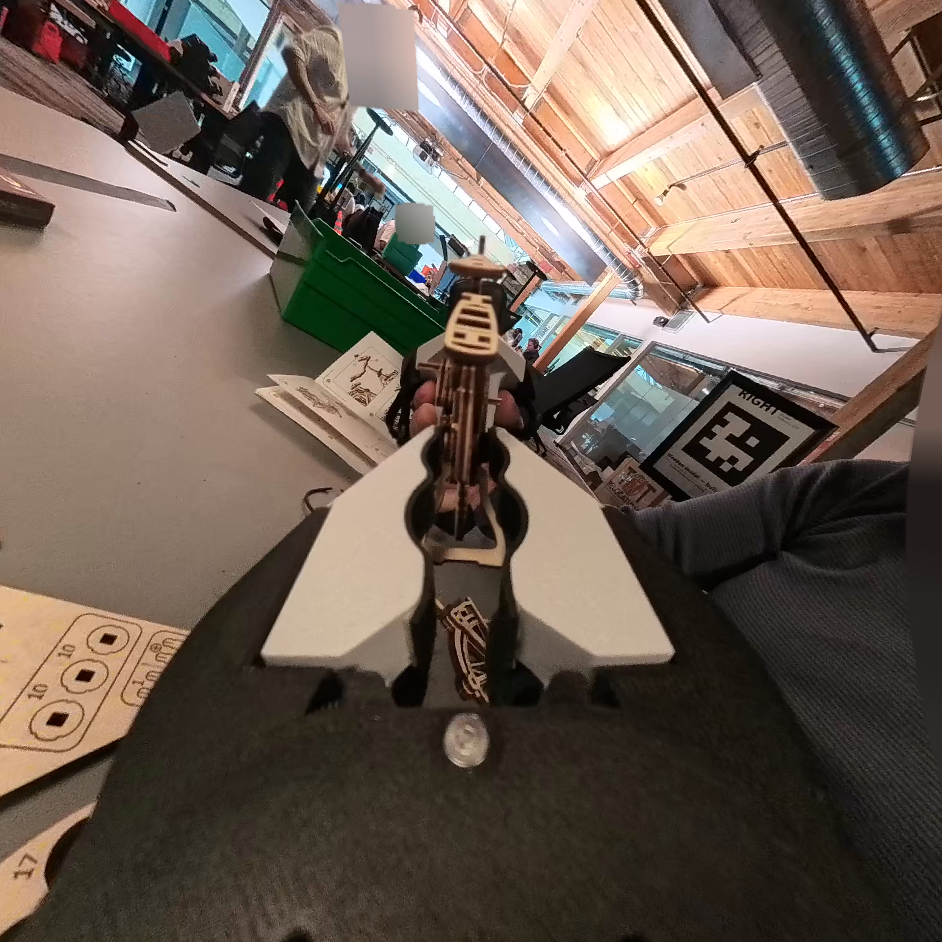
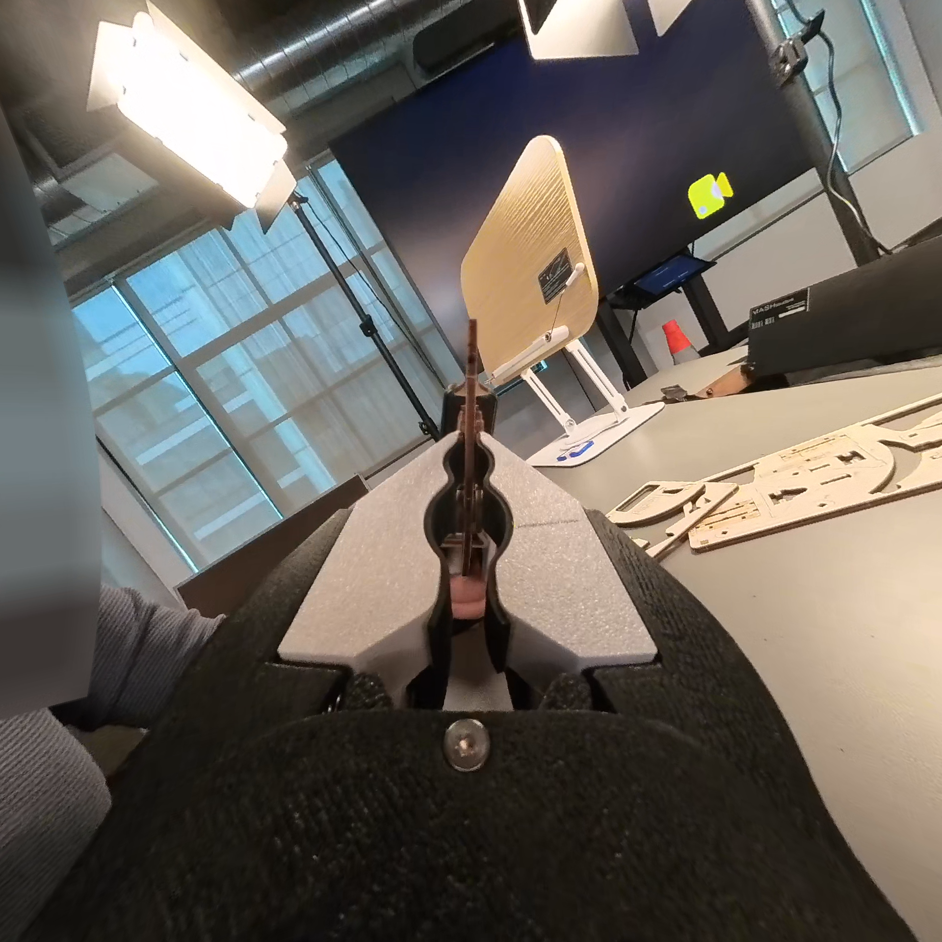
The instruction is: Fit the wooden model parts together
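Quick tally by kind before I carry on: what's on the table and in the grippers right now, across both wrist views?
Grippers: 2, left and right
Wooden model held between them: 1
Punched plywood sheets on the table: 2, one and one
Instruction booklet: 1
Green crates: 1 stack
Book stand: 1
Total: 8

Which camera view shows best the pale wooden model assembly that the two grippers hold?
The left wrist view shows the pale wooden model assembly best: its slotted top plate and layered frame face the camera. In the right wrist view the assembly appears edge-on as a thin dark strip between the white fingers, so its shape is hidden.
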Tool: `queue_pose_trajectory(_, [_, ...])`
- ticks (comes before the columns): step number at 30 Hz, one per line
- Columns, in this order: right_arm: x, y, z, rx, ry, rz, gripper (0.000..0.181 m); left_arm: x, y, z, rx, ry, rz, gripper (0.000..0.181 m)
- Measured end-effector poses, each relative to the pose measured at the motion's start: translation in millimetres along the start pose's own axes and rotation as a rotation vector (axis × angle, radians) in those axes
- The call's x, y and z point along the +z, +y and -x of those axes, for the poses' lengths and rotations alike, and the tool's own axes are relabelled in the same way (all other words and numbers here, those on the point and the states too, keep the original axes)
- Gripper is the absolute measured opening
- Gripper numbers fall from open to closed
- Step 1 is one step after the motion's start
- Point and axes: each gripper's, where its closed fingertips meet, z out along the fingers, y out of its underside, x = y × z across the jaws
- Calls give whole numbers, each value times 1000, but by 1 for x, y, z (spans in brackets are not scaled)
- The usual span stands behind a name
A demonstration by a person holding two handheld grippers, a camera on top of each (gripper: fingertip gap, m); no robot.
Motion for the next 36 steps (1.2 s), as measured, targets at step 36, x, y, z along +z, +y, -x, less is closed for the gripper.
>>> queue_pose_trajectory(36, [-167,-160,28,-961,591,-472,40,-3,11,17,34,-104,61,15])
